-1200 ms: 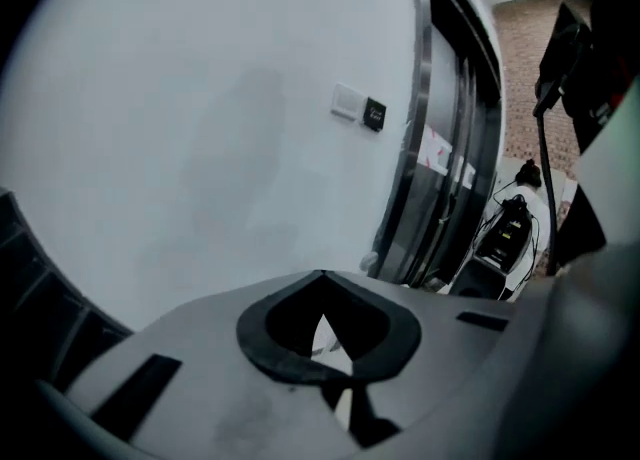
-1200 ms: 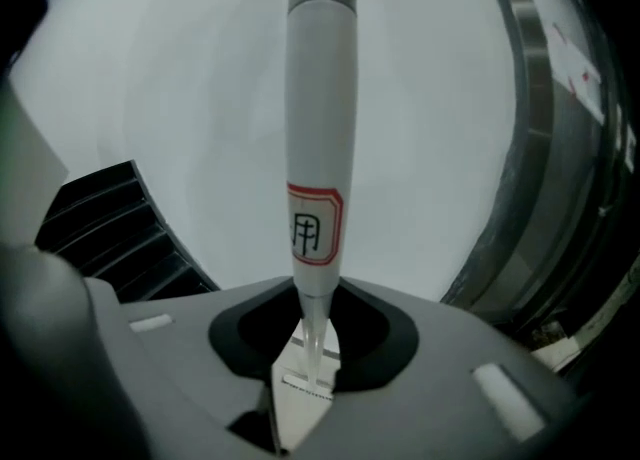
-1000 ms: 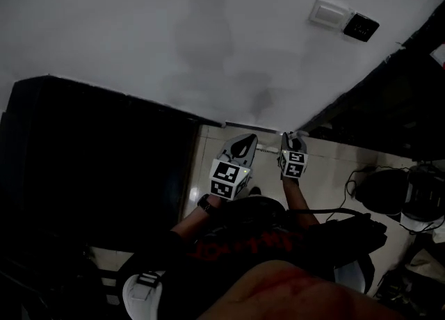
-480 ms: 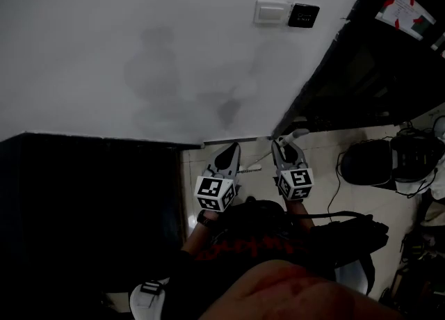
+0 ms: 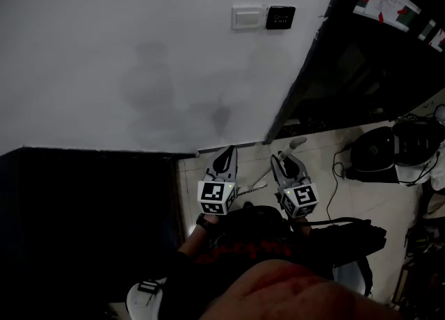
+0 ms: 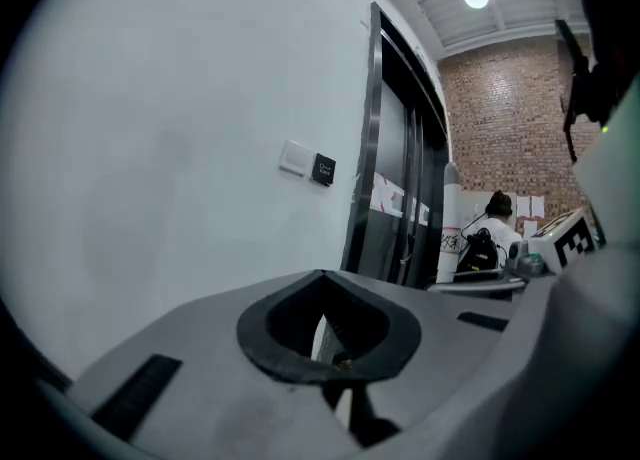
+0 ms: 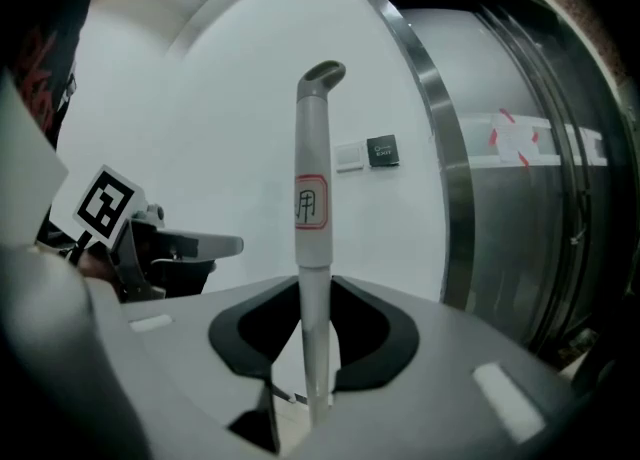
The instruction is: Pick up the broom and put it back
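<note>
Plainly, the broom [image 7: 312, 178] stands upright between the two fingers [image 7: 372, 333] of the right gripper [image 7: 318, 293]. They are clamped on its pale handle, one dark pad on each side. The grip sits low on the handle, so a red-edged label [image 7: 311, 204] and the hooked top end rise well above the pads. In the right gripper view that top end shows above and just left of the white wall switch [image 7: 350, 156]. In the head view the handle's tip pokes out past the right gripper, well below the switch and a little to its right.

The left gripper [image 6: 322, 278] is off the broom, well below the switch and slightly to its left in the head view. Its fingers are closed together with the tips meeting and nothing gripped. A pale sliver shows through the loop the pads leave, too small to identify.

The broom's head shows in no view. In the right gripper view the handle is cut off by the gripper's own body just under the pads. In the head view a thin pale rod [image 5: 254, 185] slants between the two grippers. I cannot tell whether it is the broom's lower shaft, and its lower end runs behind the left gripper's marker cube [image 5: 217, 197]. The large area below and left of the switch is too dark to make out.
</note>
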{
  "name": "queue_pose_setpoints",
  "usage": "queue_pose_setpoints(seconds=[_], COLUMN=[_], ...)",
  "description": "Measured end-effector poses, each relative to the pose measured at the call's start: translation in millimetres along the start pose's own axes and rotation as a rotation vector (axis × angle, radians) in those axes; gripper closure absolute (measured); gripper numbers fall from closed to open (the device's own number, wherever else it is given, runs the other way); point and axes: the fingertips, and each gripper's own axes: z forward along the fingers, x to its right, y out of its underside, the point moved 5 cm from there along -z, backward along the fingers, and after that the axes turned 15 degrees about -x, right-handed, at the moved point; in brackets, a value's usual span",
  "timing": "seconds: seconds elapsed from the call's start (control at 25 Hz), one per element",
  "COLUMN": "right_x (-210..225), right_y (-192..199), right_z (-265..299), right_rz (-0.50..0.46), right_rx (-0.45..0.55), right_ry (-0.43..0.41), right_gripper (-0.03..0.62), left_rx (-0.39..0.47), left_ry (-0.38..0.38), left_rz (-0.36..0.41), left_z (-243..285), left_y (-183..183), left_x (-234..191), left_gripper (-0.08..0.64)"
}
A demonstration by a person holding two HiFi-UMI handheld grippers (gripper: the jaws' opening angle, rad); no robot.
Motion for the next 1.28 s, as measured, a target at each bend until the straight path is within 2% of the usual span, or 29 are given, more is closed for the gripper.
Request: queue_pose_setpoints(seconds=[0.08,0.2,0.56,0.72,0.92,1.0,1.16,1.28], right_x=[6.8,14.9,6.7,7.3,20.0,23.7,23.4,30.3], right_y=[5.8,13.0,30.0,41.5,98.0,130.1,183.8,219.3], right_z=[-2.0,-3.5,8.8,22.2,78.6,107.7,180.5,231.1], right_rz=[0.014,0.033,0.036,0.034,0.045,0.053,0.015,-0.014], right_rx=[-0.004,-0.033,-0.112,-0.152,-0.265,-0.340,-0.513,-0.612], right_ry=[0.002,0.007,0.004,-0.020,-0.028,-0.039,-0.105,-0.126], right_gripper=[0.502,0.502,0.501,0.502,0.502,0.502,0.500,0.502], left_rx=[-0.021,-0.008,-0.041,-0.054,-0.093,-0.112,-0.128,-0.144], left_ry=[-0.040,-0.072,-0.052,-0.070,-0.109,-0.138,-0.238,-0.299], left_rz=[0.000,-0.048,-0.059,-0.073,-0.072,-0.084,-0.119,-0.136], left_z=[2.0,3.0,-0.5,-2.6,-5.5,-12.1,-24.6,-33.4], left_y=[4.6,6.0,12.0,16.3,30.1,36.0,42.0,44.7], left_x=[-4.1,-4.3,8.4,9.1,2.4,-0.6,-14.3,-19.0], left_gripper=[0.555,0.555,0.555,0.555,0.555,0.555,0.555,0.555])
